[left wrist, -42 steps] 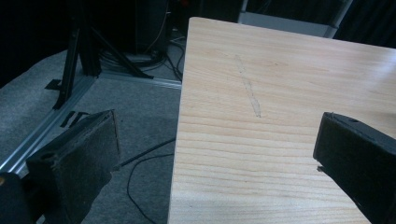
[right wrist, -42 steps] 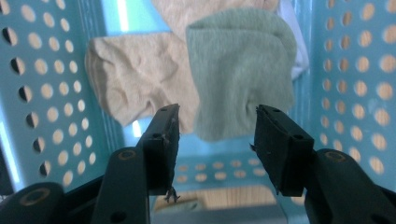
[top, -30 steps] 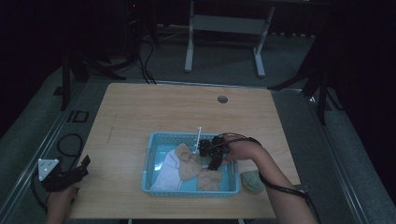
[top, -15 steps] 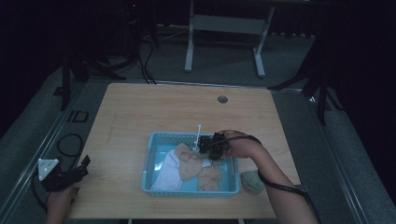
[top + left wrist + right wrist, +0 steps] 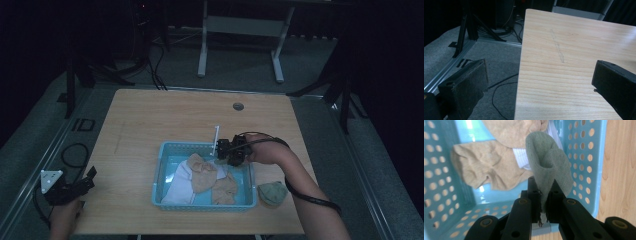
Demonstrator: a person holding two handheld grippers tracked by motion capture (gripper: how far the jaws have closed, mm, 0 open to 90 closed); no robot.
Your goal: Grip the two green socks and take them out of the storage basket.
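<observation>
Closest to me, at the near left corner of the pale wooden bench [image 5: 165, 115], the left gripper [image 5: 75, 186] rests in the person's hand with its two black jaws standing well apart and nothing between them; in the left gripper view they frame bare wood and the bench edge. Further in, a balled grey-green sock [image 5: 272, 193] lies on the bench just outside the near right corner of the perforated light-blue plastic basket [image 5: 159, 172]. Inside the basket sit crumpled tan socks [image 5: 202, 172] over a white one [image 5: 179, 187]. At the basket's far right corner the right gripper [image 5: 231, 151] is clamped on a grey-green ribbed sock [image 5: 549, 165]: in the right gripper view the jaws pinch a fold of it, the cloth rising from the pads as a loop whose length runs straight away from the gripper, above the tan socks. I'd judge the sock is being lifted out, and what matters next is that the balled sock, likely its mate, lies toward the person and slightly right of this gripper, far nearer the right hand than the left
</observation>
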